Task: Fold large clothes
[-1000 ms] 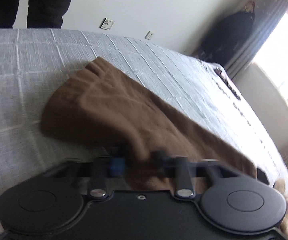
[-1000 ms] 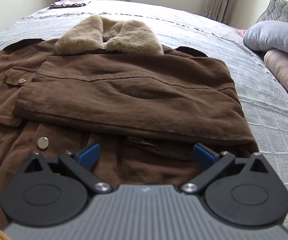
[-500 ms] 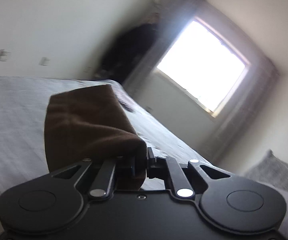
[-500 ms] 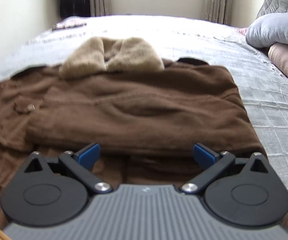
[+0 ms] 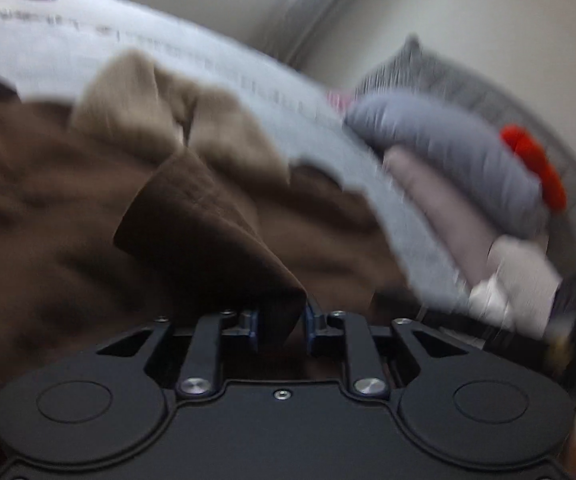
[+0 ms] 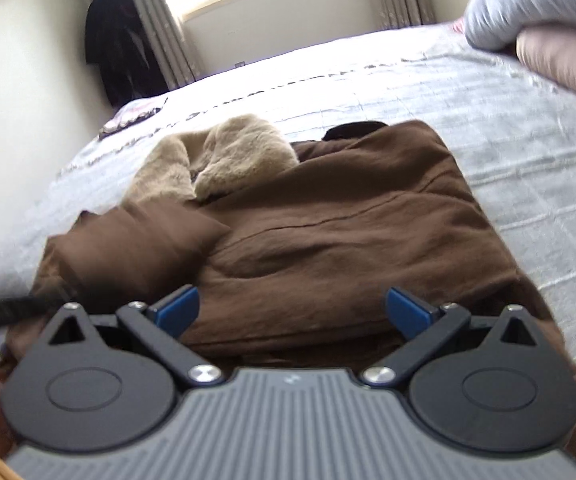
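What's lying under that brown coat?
The brown coat lies on a grey quilted bedspread, showing all round it. Whatever sits directly beneath the coat is covered.

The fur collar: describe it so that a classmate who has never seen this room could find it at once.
Start at the grey quilted bedspread. On it lies a brown jacket; the fur collar sits at the jacket's end nearest the window. It alone is pale tan and fluffy, against smooth dark brown cloth.

No legible text, labels, brands, numbers or signs in either view; frames blurred.
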`<state>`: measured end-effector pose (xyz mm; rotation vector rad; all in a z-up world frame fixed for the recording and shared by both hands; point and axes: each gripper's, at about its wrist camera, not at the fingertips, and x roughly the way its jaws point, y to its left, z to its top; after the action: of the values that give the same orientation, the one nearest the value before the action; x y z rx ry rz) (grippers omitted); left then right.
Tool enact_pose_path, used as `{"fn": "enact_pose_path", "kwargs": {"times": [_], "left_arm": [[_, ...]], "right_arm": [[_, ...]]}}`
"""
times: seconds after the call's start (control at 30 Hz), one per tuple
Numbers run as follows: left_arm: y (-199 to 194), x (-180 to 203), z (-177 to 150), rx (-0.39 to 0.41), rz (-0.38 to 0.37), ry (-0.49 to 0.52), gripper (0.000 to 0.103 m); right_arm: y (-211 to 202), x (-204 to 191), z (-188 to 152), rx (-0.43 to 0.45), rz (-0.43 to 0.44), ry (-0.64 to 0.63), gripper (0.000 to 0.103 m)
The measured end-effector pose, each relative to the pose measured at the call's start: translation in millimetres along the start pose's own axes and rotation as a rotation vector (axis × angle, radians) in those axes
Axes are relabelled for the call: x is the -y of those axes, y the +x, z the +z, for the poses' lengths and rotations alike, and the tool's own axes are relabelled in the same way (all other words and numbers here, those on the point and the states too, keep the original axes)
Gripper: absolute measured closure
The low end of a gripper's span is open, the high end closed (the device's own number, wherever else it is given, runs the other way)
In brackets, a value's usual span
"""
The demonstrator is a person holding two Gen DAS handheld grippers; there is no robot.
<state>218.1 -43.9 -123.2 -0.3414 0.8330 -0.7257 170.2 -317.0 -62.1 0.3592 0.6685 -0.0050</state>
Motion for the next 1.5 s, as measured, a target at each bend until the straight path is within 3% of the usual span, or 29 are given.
{"fn": "enact_pose_path", "kwargs": {"times": [0.1, 0.17, 0.23, 0.33, 0.43, 0.57, 0.7, 0.83, 0.93, 1.0, 1.03, 1.2, 1.33, 1.43, 1.5], "left_arm": [[-16, -4, -3, 0.027, -0.029, 0.048, 0.062], [-33, -4, 2, 0.026, -0.079, 0.064, 0.043], [-48, 2, 10, 0.029, -0.118, 0.107, 0.041], [-73, 11, 14, 0.043, -0.113, 0.185, 0.04], [-86, 0, 23, 0.054, -0.039, 0.207, 0.04], [-102, -28, 26, 0.09, 0.178, 0.208, 0.04], [-112, -60, 24, 0.1, 0.285, 0.171, 0.042], [-108, -84, 19, 0.081, 0.328, 0.123, 0.043], [-106, -93, 13, 0.069, 0.324, 0.111, 0.043], [-109, -92, 11, 0.064, 0.322, 0.128, 0.042], [-111, -91, 11, 0.061, 0.318, 0.138, 0.041], [-130, -95, 17, 0.05, 0.262, 0.154, 0.04], [-140, -110, 33, 0.086, 0.272, 0.149, 0.04], [-132, -127, 53, 0.114, 0.345, 0.127, 0.04], [-119, -144, 67, 0.122, 0.396, 0.095, 0.042]], "right_arm": [[-1, 2, 1, 0.006, 0.047, 0.021, 0.003], [0, 2, 1, -0.005, 0.102, 0.05, 0.003], [3, 1, 1, -0.02, 0.153, 0.083, 0.004], [2, -10, 1, -0.027, 0.186, 0.078, 0.006], [-5, -36, -2, -0.011, 0.177, -0.041, 0.006], [1, -81, -14, -0.023, 0.128, -0.245, 0.006], [21, -121, -29, -0.048, 0.101, -0.419, 0.006], [44, -145, -38, -0.051, 0.015, -0.554, 0.009], [53, -141, -34, -0.036, -0.076, -0.593, 0.014], [49, -121, -24, -0.033, -0.133, -0.55, 0.017], [46, -109, -18, -0.038, -0.112, -0.504, 0.016], [7, -36, -4, -0.043, 0.103, -0.258, 0.013], [5, 8, 9, -0.071, 0.262, -0.048, 0.012], [27, 18, 19, -0.098, 0.22, 0.008, 0.013], [45, 17, 23, -0.122, 0.174, 0.006, 0.022]]}}
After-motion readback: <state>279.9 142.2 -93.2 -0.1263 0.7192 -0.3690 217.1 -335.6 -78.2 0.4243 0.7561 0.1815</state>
